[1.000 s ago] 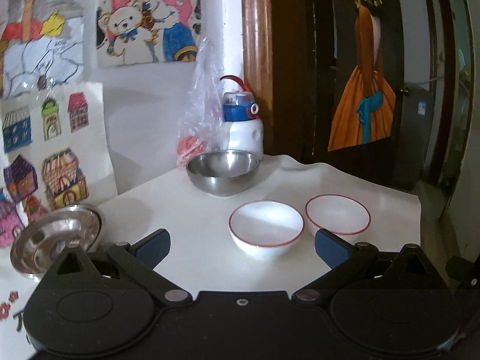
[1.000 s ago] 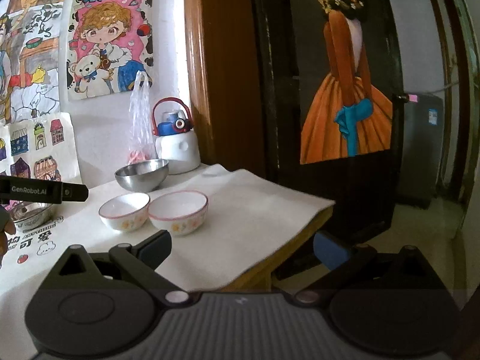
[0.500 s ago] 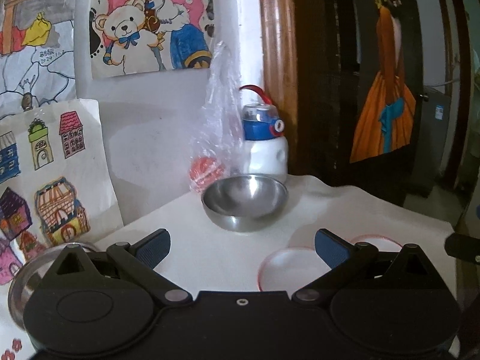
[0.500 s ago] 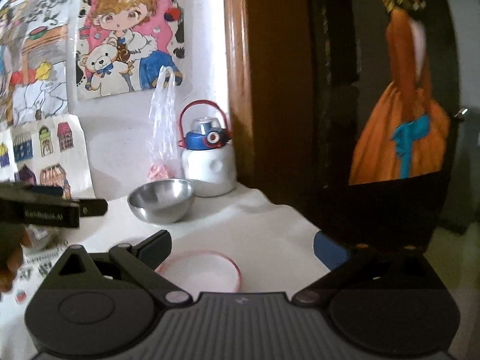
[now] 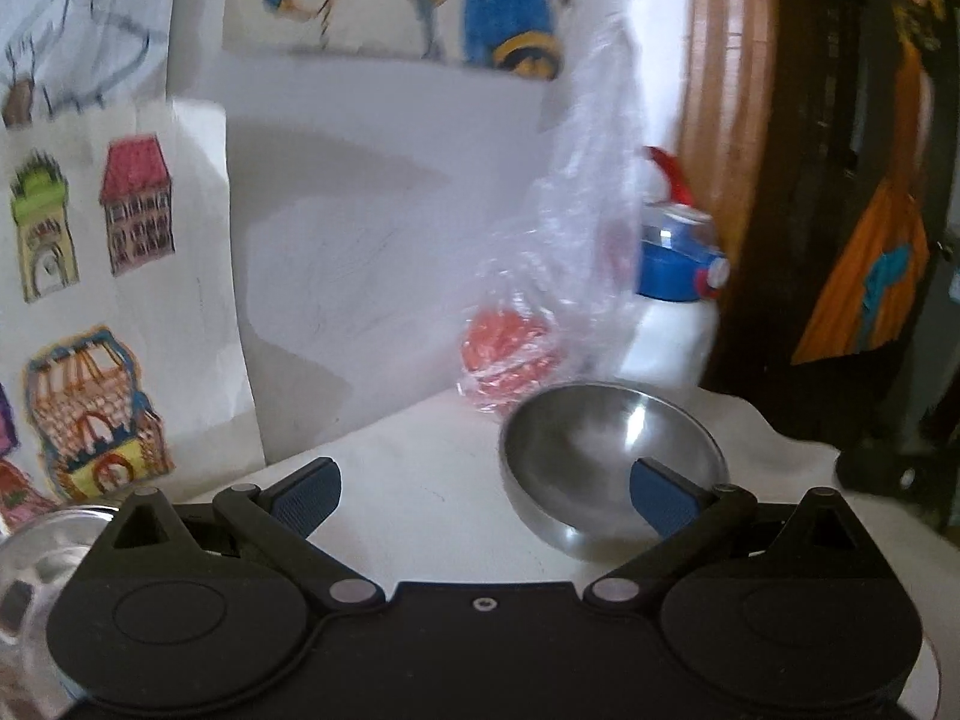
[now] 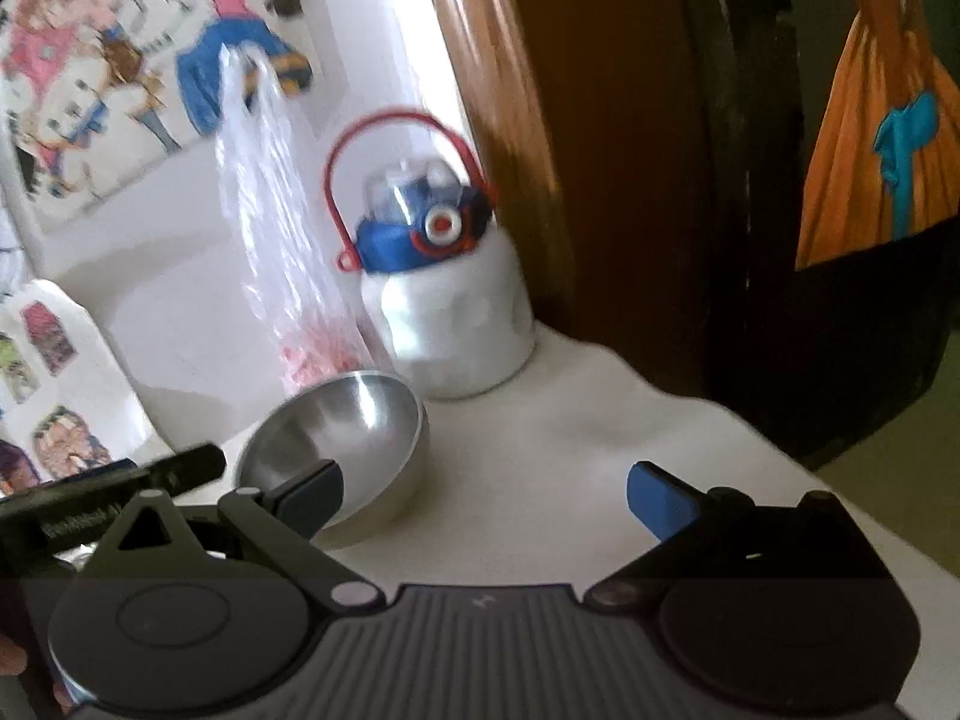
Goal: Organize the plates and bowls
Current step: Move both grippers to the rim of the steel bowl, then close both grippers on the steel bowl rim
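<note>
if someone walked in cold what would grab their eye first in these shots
Probably the shiny steel bowl on the white table, just ahead of both open grippers, left and right. Behind it against the wall stand a white bottle with a blue lid and red handle, and a clear plastic bag holding something red. Bright cartoon drawings cover the wall to the left.

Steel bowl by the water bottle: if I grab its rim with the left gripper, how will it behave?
The steel bowl looks thin-walled and polished, so probably light but slippery between the pads. Its rounded underside suggests it may rock or slide on the white table if nudged. It should be rigid and not fragile. The left gripper is open, one finger over the bowl.
</note>
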The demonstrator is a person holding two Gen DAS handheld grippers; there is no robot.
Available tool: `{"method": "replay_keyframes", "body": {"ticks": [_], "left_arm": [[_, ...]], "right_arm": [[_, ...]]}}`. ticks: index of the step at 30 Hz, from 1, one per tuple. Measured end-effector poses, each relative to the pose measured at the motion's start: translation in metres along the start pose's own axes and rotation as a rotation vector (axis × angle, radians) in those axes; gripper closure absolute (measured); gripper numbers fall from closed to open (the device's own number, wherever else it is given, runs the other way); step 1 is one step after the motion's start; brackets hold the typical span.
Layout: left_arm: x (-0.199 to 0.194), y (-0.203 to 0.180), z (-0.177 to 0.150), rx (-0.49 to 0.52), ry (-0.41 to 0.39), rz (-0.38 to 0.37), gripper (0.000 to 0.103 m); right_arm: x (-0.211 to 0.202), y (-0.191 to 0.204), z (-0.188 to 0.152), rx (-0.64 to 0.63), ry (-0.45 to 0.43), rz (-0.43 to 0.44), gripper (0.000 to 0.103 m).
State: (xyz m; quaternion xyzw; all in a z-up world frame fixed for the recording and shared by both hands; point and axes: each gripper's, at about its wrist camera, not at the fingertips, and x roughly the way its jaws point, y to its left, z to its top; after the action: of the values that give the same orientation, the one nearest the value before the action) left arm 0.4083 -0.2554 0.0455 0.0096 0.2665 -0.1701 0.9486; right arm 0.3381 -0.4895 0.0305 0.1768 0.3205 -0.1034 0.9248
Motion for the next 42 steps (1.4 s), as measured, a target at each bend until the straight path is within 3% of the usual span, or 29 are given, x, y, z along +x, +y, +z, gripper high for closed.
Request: {"method": "replay_keyframes", "body": {"ticks": [4,11,17,20,23,27,31,34,38,42], "left_arm": [[0.025,0.012,0.011,-0.079,0.050,-0.048,0.001],[0.054,0.020,0.016,-0.193,0.135,-0.105,0.001],[0.066,0.021,0.012,-0.225,0.158,-0.115,0.002],[0.070,0.021,0.012,-0.228,0.167,-0.123,0.007],[0.073,0.022,0.011,-0.241,0.186,-0.143,0.015],[0.075,0.021,0.009,-0.247,0.210,-0.179,0.032],[0.075,0.017,0.010,-0.231,0.225,-0.191,0.057],[0.076,0.015,0.009,-0.233,0.236,-0.199,0.066],[0.076,0.012,0.009,-0.226,0.240,-0.196,0.081],[0.072,0.012,0.009,-0.227,0.240,-0.192,0.085]], "right_arm": [[0.025,0.007,0.000,0.001,0.044,-0.043,0.000],[0.043,0.012,0.000,0.003,0.075,-0.040,0.001],[0.051,0.015,-0.001,0.005,0.093,-0.014,0.011],[0.053,0.014,0.000,0.026,0.102,0.007,0.014],[0.056,0.012,-0.001,0.053,0.112,0.043,0.024],[0.056,0.012,-0.001,0.078,0.123,0.076,0.046],[0.056,0.013,0.003,0.087,0.138,0.099,0.067],[0.057,0.010,0.004,0.103,0.155,0.116,0.083],[0.056,0.008,0.004,0.128,0.169,0.124,0.089],[0.050,0.005,0.001,0.167,0.182,0.148,0.090]]}}
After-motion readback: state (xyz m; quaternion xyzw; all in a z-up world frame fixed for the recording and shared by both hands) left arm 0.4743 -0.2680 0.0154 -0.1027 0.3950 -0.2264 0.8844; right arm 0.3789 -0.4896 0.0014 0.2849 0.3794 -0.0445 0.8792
